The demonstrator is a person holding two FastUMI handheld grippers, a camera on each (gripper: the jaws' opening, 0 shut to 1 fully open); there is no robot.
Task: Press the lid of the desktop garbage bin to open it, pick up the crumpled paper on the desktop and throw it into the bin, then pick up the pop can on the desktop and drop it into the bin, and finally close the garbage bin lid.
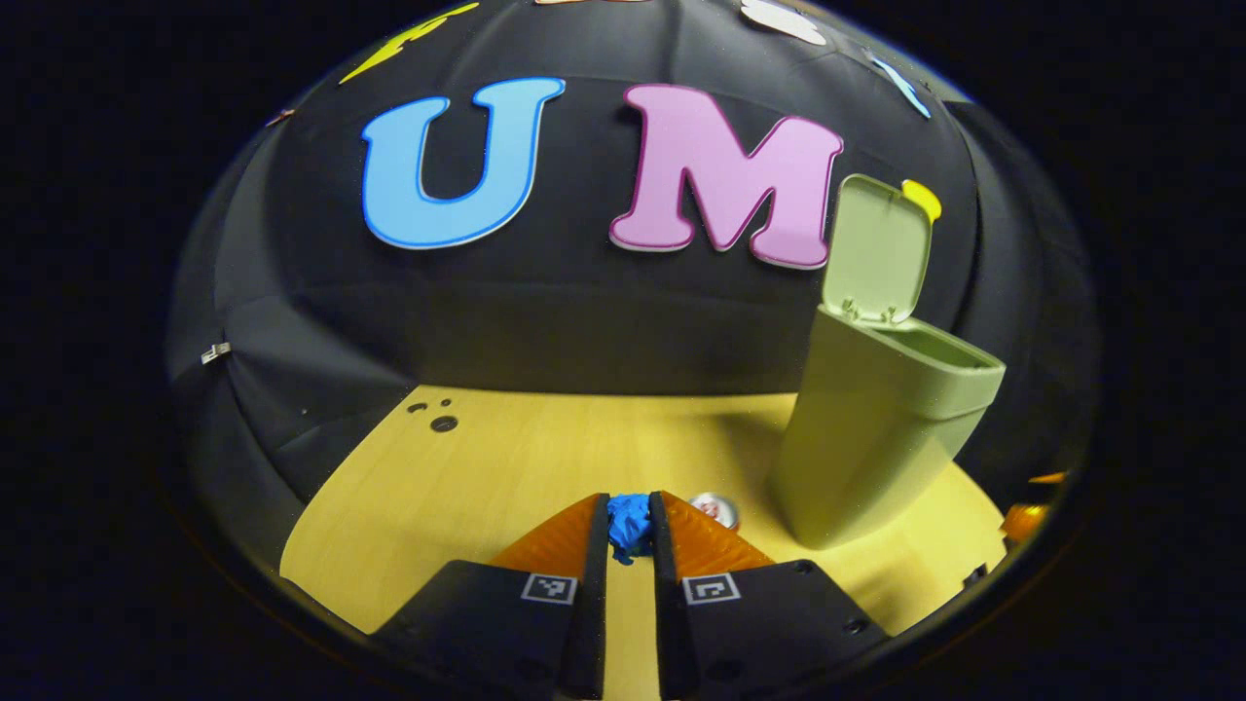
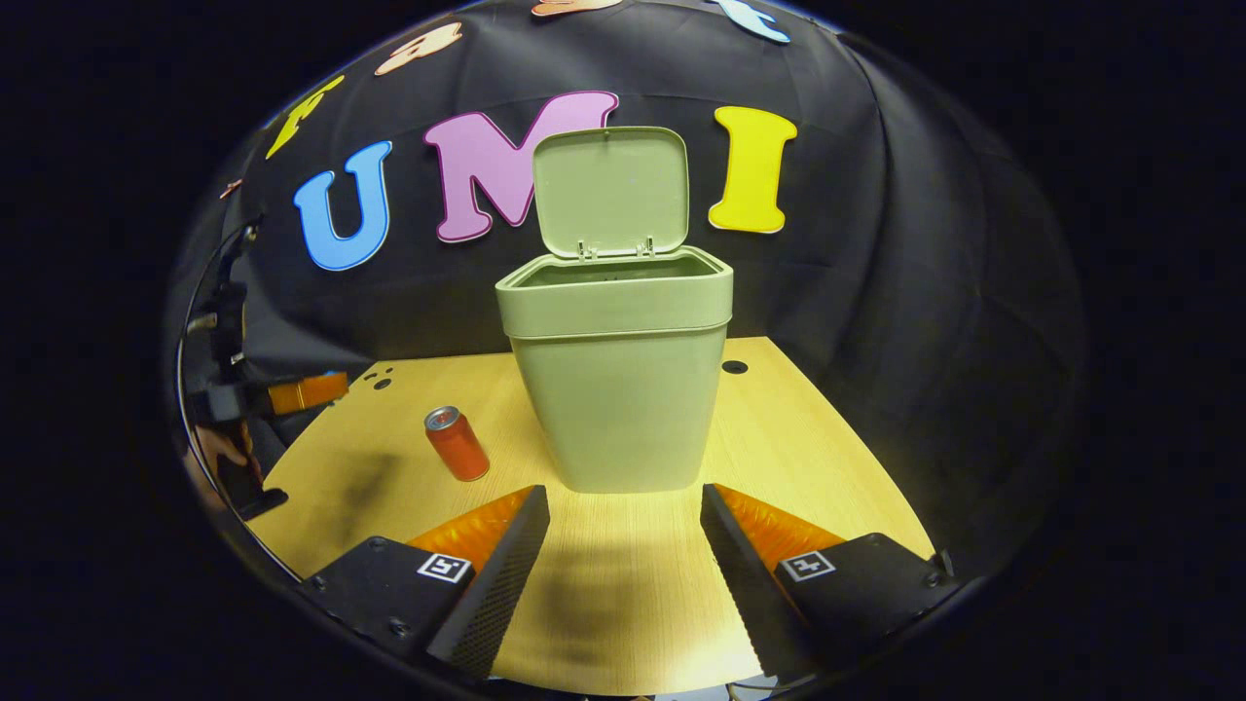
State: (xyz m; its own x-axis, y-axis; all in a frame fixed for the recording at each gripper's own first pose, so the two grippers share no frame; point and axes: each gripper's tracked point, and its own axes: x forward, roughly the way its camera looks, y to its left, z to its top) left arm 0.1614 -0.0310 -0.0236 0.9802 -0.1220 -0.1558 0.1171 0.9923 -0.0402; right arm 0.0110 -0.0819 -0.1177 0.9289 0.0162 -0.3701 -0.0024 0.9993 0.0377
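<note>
No writing can be read on the red can point(image 2: 457, 444), which stands on the pale wooden table point(image 2: 623, 574) left of the green bin point(image 2: 619, 375), its lid point(image 2: 610, 191) upright. The left gripper point(image 1: 630, 531) is raised, pinching the blue crumpled paper point(image 1: 629, 523). The right gripper point(image 2: 623, 531) hangs wide apart near the bin.

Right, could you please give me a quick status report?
Left gripper shut on blue crumpled paper. Right gripper open. Bin lid up; can standing.
</note>
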